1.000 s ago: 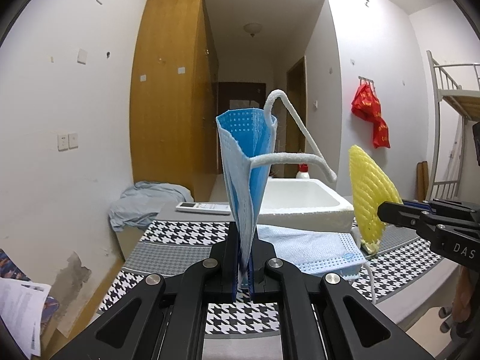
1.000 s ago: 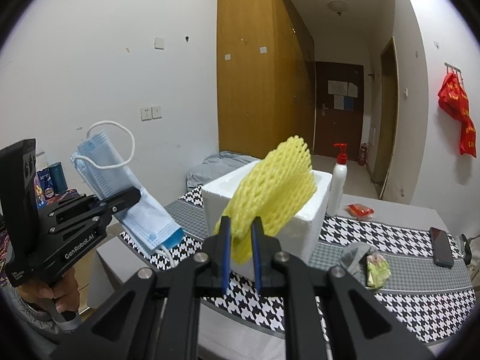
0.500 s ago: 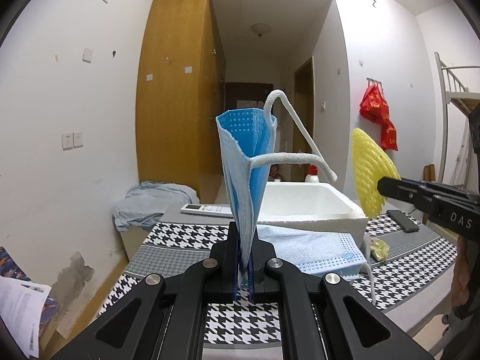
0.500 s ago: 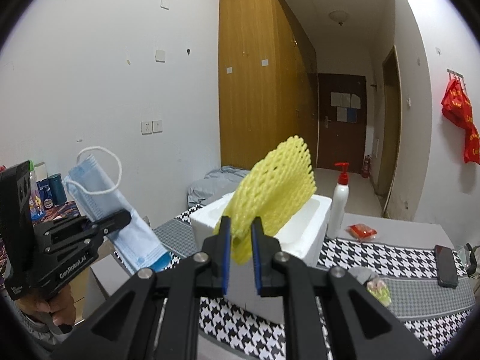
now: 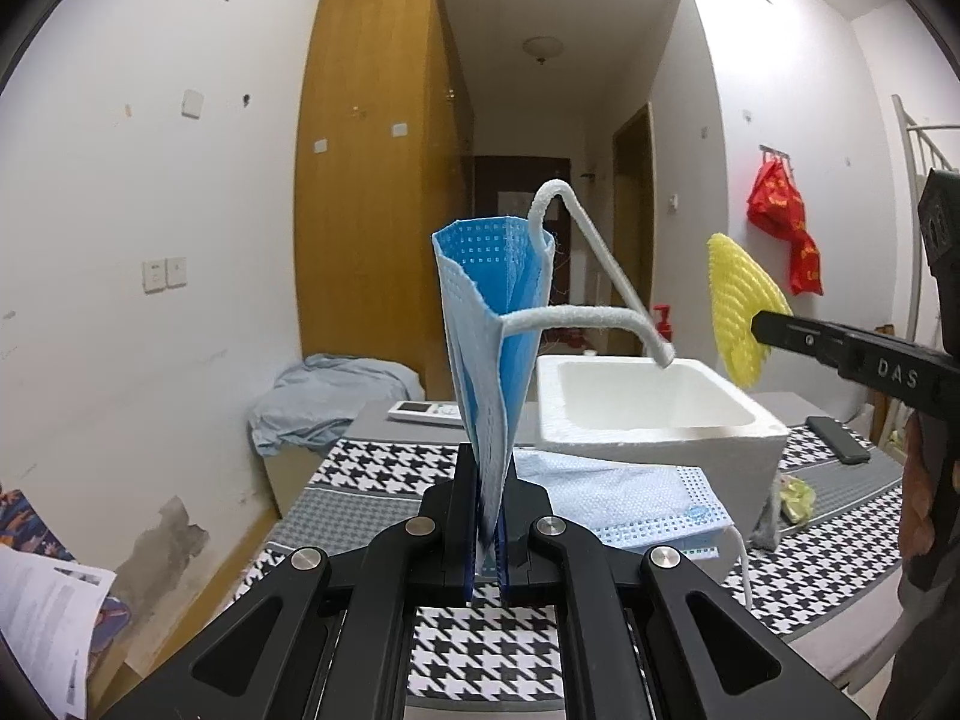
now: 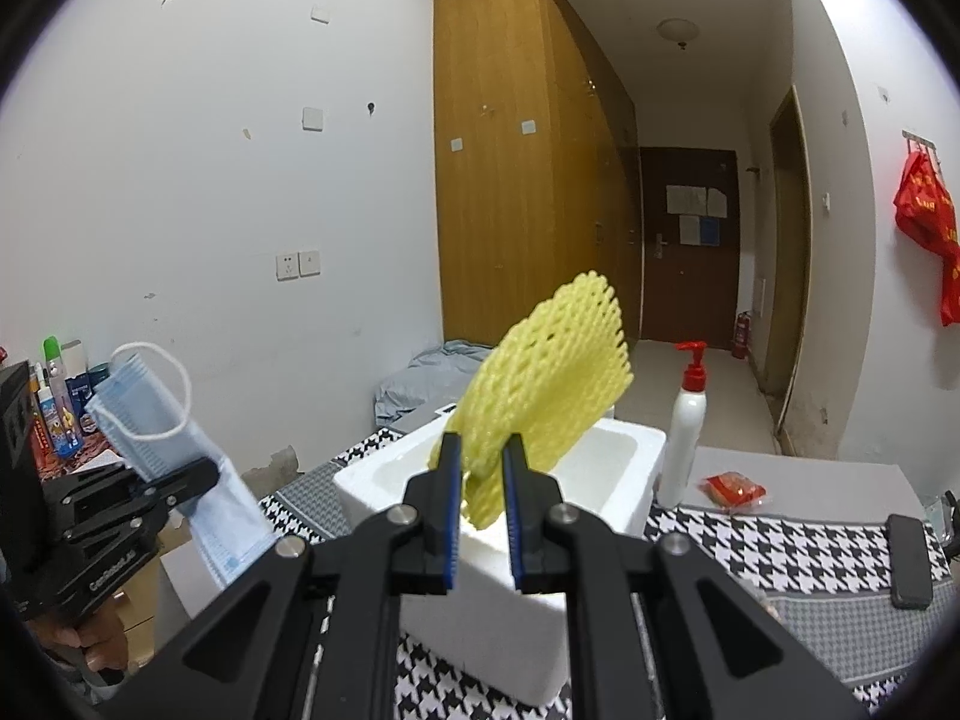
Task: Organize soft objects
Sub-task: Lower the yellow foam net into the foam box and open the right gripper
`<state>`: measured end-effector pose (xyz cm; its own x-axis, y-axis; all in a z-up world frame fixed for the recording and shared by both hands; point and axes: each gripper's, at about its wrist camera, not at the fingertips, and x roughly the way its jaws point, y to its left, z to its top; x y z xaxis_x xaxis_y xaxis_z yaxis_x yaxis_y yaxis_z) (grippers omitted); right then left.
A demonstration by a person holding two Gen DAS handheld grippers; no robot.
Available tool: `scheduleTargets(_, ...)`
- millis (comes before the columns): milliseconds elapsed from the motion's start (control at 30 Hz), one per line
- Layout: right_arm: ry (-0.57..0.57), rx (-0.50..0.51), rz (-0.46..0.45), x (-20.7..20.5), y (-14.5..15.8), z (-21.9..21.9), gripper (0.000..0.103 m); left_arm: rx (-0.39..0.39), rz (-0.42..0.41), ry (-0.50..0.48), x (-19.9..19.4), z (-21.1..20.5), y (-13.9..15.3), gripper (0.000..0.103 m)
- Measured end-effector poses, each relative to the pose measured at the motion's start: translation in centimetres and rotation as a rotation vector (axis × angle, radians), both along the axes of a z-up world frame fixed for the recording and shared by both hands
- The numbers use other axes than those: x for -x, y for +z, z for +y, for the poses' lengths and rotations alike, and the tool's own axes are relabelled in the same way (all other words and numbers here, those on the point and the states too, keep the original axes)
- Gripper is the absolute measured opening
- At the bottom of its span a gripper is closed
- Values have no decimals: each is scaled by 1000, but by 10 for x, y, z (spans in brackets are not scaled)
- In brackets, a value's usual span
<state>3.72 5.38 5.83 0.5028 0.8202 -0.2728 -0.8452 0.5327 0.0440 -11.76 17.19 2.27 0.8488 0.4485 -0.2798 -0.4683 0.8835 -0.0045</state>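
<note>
My left gripper (image 5: 491, 468) is shut on a blue face mask (image 5: 492, 330) that stands up from the jaws, its white ear loop (image 5: 594, 276) sticking out to the right. It also shows in the right wrist view (image 6: 150, 414). My right gripper (image 6: 482, 450) is shut on a yellow foam net (image 6: 552, 378), held above the near edge of a white foam box (image 6: 618, 462). In the left wrist view the net (image 5: 741, 306) hangs to the right of the box (image 5: 660, 426). A second pale blue mask (image 5: 612, 492) lies in front of the box.
A houndstooth cloth (image 5: 372, 468) covers the table. On it are a white remote (image 5: 426, 411), a dark phone (image 6: 909, 558), a lotion pump bottle (image 6: 684, 420), a red packet (image 6: 735, 489) and a small green wrapper (image 5: 795, 495). A grey cloth heap (image 5: 324, 396) lies beyond the table.
Both grippers have risen with their loads. The yellow net has moved up from in front of the box to above its near edge. Both grips are unchanged.
</note>
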Motion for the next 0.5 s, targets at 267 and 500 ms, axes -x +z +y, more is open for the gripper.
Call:
scheduleTargets(267, -18, 33, 31, -25, -5, 21, 16, 31, 19, 44, -5, 15, -9, 5)
scheduleTargets(500, -9, 66, 55, -34, -9, 41, 16, 46, 31, 88, -1, 26, -13, 5)
